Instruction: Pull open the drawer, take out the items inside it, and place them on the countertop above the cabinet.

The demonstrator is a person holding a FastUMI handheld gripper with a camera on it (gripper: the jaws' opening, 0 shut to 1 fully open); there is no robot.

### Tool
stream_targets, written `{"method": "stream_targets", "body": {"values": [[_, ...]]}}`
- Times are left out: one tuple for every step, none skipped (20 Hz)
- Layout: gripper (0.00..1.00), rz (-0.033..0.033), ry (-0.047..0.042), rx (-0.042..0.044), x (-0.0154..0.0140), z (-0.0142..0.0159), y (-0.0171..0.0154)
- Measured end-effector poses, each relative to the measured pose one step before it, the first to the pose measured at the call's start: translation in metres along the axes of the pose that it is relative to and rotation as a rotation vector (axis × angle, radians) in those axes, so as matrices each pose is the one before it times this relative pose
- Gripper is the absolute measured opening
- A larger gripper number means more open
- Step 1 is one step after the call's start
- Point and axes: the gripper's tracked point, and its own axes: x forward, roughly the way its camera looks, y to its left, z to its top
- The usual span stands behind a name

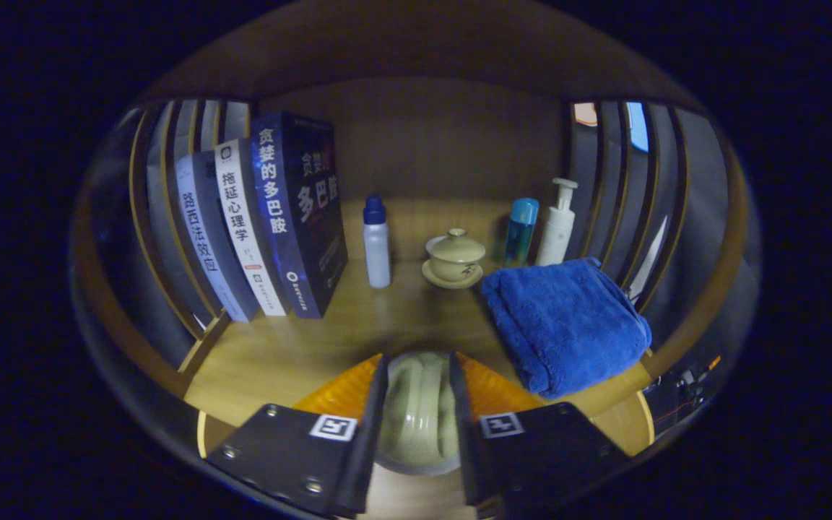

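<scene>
Jaws (416, 404) clamp a pale green, ribbed ceramic cup (418, 412) above the wooden countertop (279, 354).

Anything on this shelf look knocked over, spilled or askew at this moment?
Nothing stands out. The books, white bottle, lidded cup on its saucer, blue bottle and pump bottle all stand upright, and the blue towel lies folded on the countertop. The claw is closed on a pale green item.

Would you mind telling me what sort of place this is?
Probably a home-style wooden shelf nook: upright books, a lidded tea bowl and a folded blue towel, with the gripper gripping a pale green item.
</scene>
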Motion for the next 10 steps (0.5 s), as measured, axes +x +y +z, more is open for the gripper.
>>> {"method": "stream_targets", "body": {"values": [[0.54, 0.01441, -0.0241, -0.01804, -0.00685, 0.00279, 0.00404], [0.66, 0.00876, -0.037, -0.02202, -0.00664, 0.00272, 0.0029], [0.78, 0.00021, -0.04659, -0.01689, -0.00843, 0.0068, 0.00138], [0.78, 0.00235, -0.05325, -0.00484, -0.00828, 0.00776, 0.00095], [0.78, 0.01085, -0.05012, 0.00328, -0.01095, 0.00478, 0.00362], [0.77, 0.01061, -0.0482, 0.00171, -0.0098, 0.0036, 0.00207], [0.77, 0.00803, -0.03818, -0.0056, -0.00842, 0.00203, 0.00169], [0.77, 0.00093, -0.03912, -0.00183, -0.00674, 0.00138, -0.00129], [0.77, 0.0021, -0.03419, 0.00563, -0.00637, 0.00196, -0.00184], [0.76, 0.00113, -0.02775, 0.01649, -0.00615, 0.00032, -0.00119]]}}
